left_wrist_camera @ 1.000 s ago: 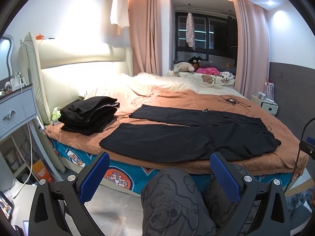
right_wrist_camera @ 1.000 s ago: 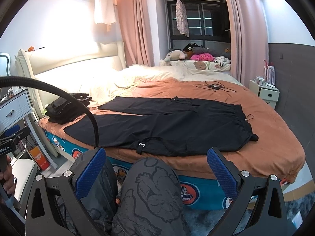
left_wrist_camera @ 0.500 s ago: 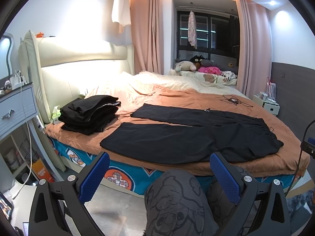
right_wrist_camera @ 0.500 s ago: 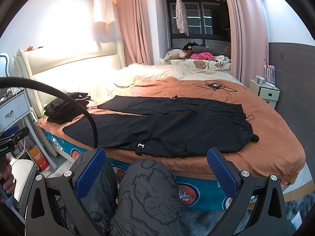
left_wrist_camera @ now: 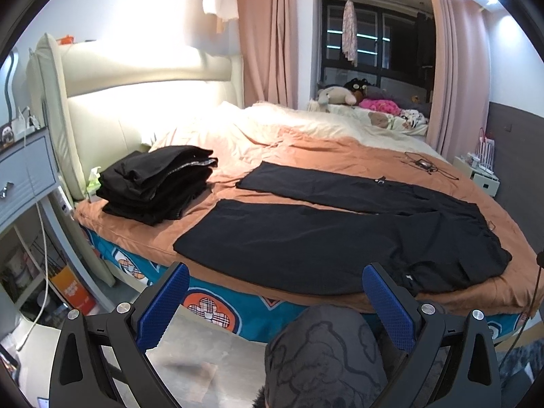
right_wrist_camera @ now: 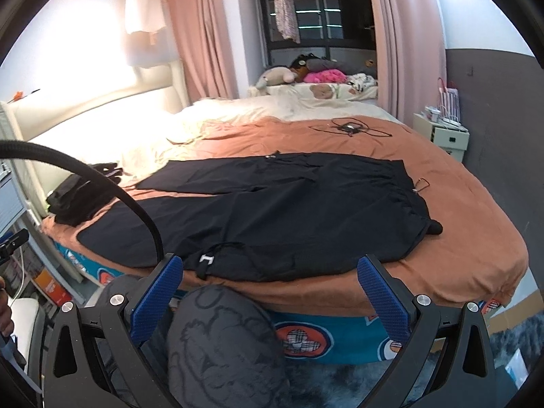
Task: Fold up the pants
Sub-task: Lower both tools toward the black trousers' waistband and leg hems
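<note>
Left wrist view: my left gripper is spread wide, blue pads apart, nothing between them, held off the near edge of the bed. Black pants lie flat and unfolded on the orange cover, legs parted and pointing toward the headboard, waistband at the right. A stack of folded dark clothes sits just left of the leg ends, apart from them. My knee, in grey patterned fabric, sits low between the fingers.

Right wrist view: my right gripper is also spread wide and empty, short of the mattress. The pants are straight ahead, near hem edge close to the bed's side, a drawstring trailing at the waistband. A black cable arcs across the left. Soft toys are piled by the window.
</note>
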Demonstrator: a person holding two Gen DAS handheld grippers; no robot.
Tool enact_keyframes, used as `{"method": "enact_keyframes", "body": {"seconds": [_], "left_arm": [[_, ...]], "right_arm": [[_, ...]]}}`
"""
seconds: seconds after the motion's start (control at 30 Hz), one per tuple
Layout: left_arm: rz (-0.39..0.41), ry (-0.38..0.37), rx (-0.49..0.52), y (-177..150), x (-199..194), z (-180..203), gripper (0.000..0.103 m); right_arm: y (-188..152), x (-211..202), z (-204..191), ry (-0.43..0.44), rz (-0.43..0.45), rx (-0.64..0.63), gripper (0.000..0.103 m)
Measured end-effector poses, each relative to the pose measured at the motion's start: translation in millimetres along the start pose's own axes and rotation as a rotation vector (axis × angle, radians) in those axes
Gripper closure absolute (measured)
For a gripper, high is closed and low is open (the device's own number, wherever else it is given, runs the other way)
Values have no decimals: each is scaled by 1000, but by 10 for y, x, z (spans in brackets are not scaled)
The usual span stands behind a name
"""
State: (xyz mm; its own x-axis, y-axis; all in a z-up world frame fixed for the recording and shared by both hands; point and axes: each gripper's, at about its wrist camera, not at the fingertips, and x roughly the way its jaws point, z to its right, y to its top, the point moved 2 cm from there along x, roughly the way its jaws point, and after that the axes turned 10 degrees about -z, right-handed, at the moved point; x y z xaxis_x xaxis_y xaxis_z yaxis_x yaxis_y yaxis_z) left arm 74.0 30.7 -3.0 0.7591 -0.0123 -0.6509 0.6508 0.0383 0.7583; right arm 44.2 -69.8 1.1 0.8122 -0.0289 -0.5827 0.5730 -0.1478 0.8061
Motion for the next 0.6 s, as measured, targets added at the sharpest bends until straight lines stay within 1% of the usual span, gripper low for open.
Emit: {"method": "enact_keyframes", "body": {"seconds": [0.2, 0.3, 0.37, 0.47, 0.53, 0.6], "left_arm": [[-54, 16, -8, 103, 367, -54, 0], [-81, 19, -27, 134, 563, -114, 0], [-95, 17, -42, 151, 689, -152, 1], [-121, 10, -67, 168, 876, -241, 5], [-140, 11, -92, 168, 1008, -327, 11], [-159, 6, -118, 171, 1122, -403, 12]], "right_arm": [[142, 303, 81, -33, -46, 44, 0], [242, 498, 103, -49, -74, 55, 0], [306, 551, 91, -51, -75, 61, 0], [387, 674, 111, -42, -79, 78, 0], [417, 764, 161, -44, -86, 94, 0], [445, 846, 214, -53, -89, 107, 0]]}}
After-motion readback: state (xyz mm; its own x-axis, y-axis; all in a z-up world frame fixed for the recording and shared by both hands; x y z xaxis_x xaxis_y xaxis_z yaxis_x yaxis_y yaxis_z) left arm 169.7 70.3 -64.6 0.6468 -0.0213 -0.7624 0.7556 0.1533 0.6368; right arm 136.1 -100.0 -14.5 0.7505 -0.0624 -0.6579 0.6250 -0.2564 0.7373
